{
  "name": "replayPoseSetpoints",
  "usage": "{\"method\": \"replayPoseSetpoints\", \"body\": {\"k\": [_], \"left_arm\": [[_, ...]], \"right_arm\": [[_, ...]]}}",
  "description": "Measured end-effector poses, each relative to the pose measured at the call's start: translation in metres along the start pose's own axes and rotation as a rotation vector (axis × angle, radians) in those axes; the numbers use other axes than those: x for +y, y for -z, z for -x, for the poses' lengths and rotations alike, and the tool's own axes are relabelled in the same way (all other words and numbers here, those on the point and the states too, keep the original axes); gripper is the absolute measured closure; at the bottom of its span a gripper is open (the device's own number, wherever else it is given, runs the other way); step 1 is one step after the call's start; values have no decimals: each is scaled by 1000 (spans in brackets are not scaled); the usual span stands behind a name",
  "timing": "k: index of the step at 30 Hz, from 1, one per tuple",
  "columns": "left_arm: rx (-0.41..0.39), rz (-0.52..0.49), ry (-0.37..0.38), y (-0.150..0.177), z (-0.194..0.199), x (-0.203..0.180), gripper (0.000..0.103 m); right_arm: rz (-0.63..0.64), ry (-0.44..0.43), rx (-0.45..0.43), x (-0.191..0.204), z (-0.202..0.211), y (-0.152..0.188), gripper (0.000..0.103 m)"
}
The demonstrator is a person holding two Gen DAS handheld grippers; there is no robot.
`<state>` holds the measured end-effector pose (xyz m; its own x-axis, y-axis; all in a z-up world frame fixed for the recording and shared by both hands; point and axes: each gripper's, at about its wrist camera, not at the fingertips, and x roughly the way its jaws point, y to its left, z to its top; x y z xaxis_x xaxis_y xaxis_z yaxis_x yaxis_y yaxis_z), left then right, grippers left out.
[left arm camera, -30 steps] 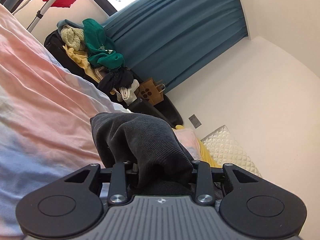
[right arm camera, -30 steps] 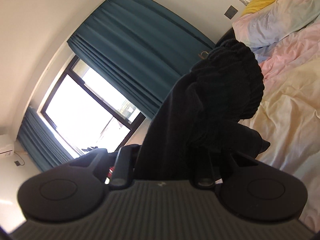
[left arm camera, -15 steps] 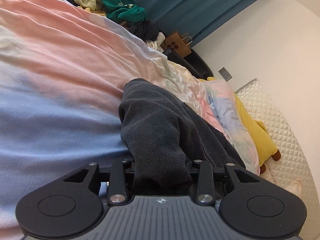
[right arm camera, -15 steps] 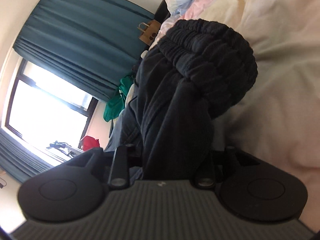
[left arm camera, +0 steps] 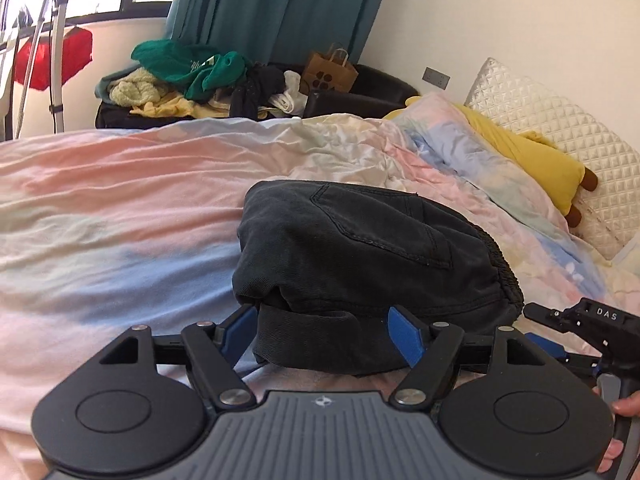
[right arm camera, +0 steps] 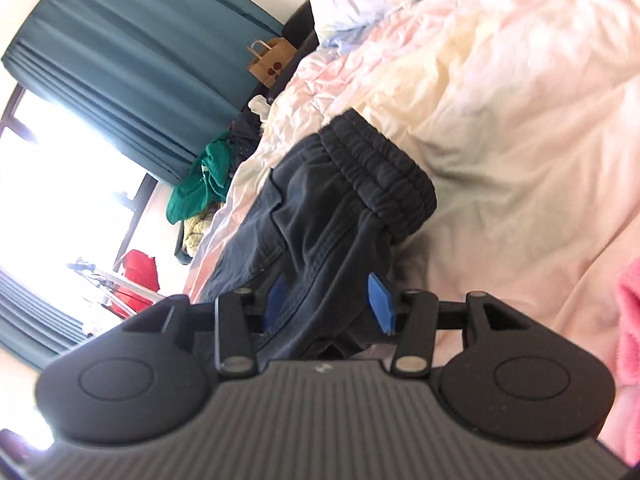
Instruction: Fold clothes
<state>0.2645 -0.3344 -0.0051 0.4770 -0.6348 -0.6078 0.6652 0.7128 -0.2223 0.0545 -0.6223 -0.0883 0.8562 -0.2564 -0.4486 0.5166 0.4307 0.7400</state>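
Lowered since a second ago: dark trousers (left arm camera: 360, 256), then bunched and lifted in both claws, now lying folded on the bed cover (left arm camera: 120, 200); blue pads, hidden in cloth before, now showing on both sides.

Nearest in the left wrist view: left claw (left arm camera: 320, 332), jaws opening, blue fingers (left arm camera: 404, 334) set wide on either side of the folded near edge, cloth between them but not pressed. At the right edge, the other tool's black finger and part of a hand (left arm camera: 624, 404) on its handle.

In the right wrist view: right claw (right arm camera: 328, 300), jaws opening as well, a fold of dark fabric passing between the blue pads (right arm camera: 380, 302); right pad clear of the cloth, left pad partly behind it, contact there not certain.

Just beyond: trousers in a compact bundle, back pocket upward, elastic waistband (right arm camera: 380, 172) toward the pillow side, all resting on the pastel pink, blue and cream cover. A pink fluffy item (right arm camera: 628, 320) at the right edge.

Farther off: yellow plush toy (left arm camera: 532, 156) against a quilted white pillow (left arm camera: 560, 128). Past the bed, a heap of clothes (left arm camera: 188, 76) topped with green, a brown paper bag (left arm camera: 330, 72), teal curtain (left arm camera: 276, 4), bright window, a red garment (left arm camera: 52, 58) on a rack.
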Motion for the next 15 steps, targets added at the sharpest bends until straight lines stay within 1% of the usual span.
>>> {"method": "replayPoseSetpoints", "body": {"k": [2,5,7,8,9,10,13,14,15], "left_arm": [[-28,-56,-20,0,28,-16,18],[-72,-99,-20,0,69,-35,16],[-103,-119,-21,2,99,-47,14],[-122,-127,-23,3,116,-54,9],[-147,-132,-31,6,131,-58,4],[-174,-136,-33,9,144,-61,0],[-219,-165,-42,20,181,-74,0],[-228,-174,-53,24,190,-77,0],[-241,-188,-65,30,201,-80,0]], "right_arm": [[57,-18,-28,14,23,-5,53],[152,-25,-70,41,57,-10,53],[225,-37,-98,61,83,-10,51],[257,-43,-108,69,93,-7,46],[290,-50,-118,76,104,-5,43],[322,-52,-128,82,113,-1,42],[442,-55,-165,103,149,20,41],[472,-58,-174,107,157,27,34],[495,-61,-183,110,164,33,31]]}}
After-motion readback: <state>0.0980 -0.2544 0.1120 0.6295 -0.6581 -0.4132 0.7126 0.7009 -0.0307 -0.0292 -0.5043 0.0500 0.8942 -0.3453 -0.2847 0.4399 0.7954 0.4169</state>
